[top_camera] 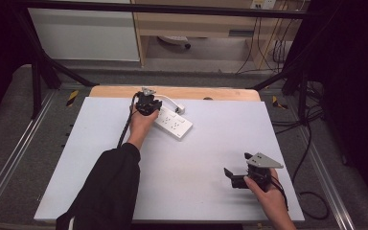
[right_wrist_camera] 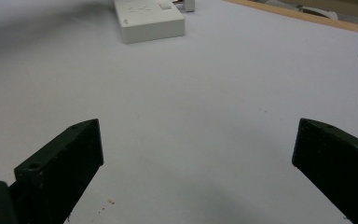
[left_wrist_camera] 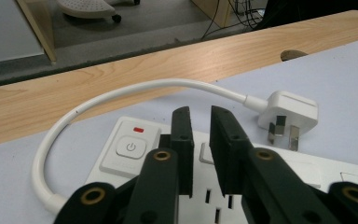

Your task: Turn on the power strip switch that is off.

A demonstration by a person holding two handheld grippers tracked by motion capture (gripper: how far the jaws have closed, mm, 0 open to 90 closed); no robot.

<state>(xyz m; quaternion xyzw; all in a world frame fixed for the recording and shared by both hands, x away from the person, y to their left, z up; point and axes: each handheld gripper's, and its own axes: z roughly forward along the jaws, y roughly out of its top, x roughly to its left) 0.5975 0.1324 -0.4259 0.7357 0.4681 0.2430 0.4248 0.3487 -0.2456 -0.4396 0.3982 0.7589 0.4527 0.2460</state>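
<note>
Left claw [left_wrist_camera: 200, 140], its black jaws nearly closed on nothing, hovered over the white plastic power strip [top_camera: 171, 122] at the counter's [top_camera: 100, 167] far edge, where a careless push could skid it, while the right claw [right_wrist_camera: 198, 154] waited wide open.

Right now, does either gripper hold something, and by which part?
Nothing is held. The left gripper is nearly shut above the power strip; the right gripper is open.

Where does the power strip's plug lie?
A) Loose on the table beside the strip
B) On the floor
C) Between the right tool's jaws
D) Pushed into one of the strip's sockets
A: the plug rests pins-out on the table next to the power strip, cable looping back.
</note>
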